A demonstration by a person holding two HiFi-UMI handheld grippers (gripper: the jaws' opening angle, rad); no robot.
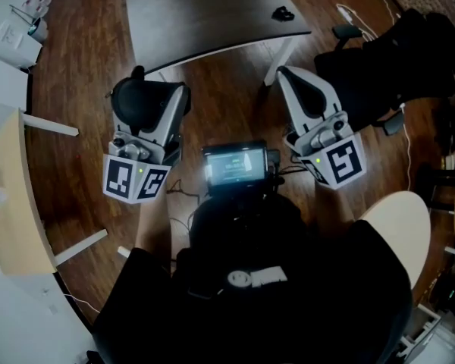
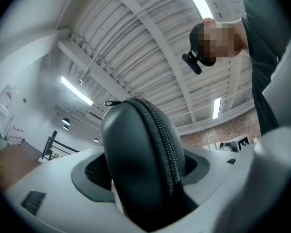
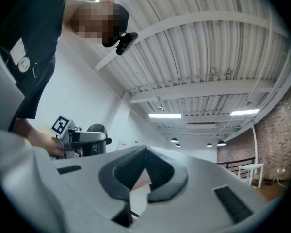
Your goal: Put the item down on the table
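We log: left gripper (image 2: 145,176) clamped on black oval zippered hard-shell case (image 1: 139,101), 10 o'clock in head view | dark grey bench (image 1: 205,14) at 12 o'clock, case not on it | right gripper (image 3: 143,171) closed, empty

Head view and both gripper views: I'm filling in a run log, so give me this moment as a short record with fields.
left tongs: shut on black zippered case, pointing upward
right tongs: shut, empty, pointing upward
table: dark top, beyond both tongs, small black object on it
case placement: held in the air, not yet on the table
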